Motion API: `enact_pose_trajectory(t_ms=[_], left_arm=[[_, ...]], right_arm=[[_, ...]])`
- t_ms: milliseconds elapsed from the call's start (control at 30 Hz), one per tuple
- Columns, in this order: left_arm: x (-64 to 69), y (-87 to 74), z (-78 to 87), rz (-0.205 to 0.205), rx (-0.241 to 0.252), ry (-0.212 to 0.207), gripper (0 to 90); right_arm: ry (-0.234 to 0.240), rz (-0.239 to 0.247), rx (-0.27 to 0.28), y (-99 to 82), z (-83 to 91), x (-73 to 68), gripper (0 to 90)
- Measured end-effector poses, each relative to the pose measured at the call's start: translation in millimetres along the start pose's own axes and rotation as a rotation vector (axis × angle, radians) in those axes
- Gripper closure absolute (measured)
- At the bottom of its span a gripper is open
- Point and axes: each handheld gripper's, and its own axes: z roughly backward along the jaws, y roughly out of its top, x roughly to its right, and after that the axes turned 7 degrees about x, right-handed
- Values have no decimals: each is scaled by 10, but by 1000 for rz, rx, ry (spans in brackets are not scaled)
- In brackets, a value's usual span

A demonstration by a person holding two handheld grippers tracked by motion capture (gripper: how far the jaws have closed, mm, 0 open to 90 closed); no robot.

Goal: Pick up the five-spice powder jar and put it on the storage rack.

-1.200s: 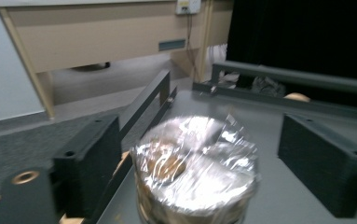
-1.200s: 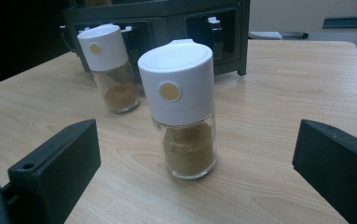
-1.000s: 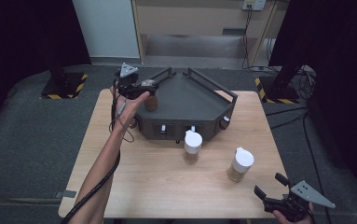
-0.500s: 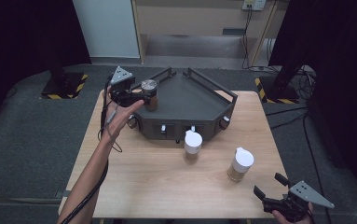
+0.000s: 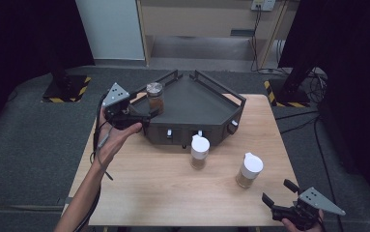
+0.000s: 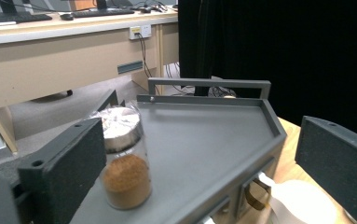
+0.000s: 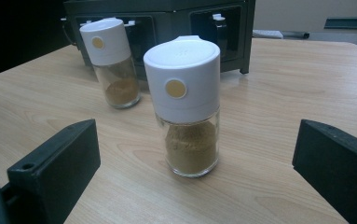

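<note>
Left gripper [image 5: 146, 112] now back off tray [image 5: 221, 92], wide open; silver-lidded jar [image 5: 155, 98] just beyond its jaws.

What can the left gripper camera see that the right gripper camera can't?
Left gripper view alone: a silver-lidded jar of brown powder standing on the grey rack's top, by the open left gripper, plus a desk behind. Right gripper view alone: the nearer white-capped jar on the wooden table, ahead of the open right gripper. Both views show the rack and the other white-capped jar.
</note>
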Motion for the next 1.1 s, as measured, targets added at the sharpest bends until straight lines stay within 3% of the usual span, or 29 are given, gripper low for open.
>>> enact_pose_trajectory(t_ms=[200,500,633,767,1033,1100], left_arm=[[97,-94,187,-39,-1,1,0],[122,-341,514,-44,16,-12,4],[121,-496,668,-23,26,-25,5],[157,-620,815,-37,25,-24,7],[185,-905,1046,-21,37,-25,6],[163,-994,1094,5,44,-35,6]], right_arm=[[4,2,-1,2,0,3,8],[7,4,-2,2,-4,3,9],[6,4,-2,3,-5,1,10],[6,5,-2,4,-5,-1,9],[3,4,-4,5,-7,-2,9],[2,4,-4,5,-8,-5,10]])
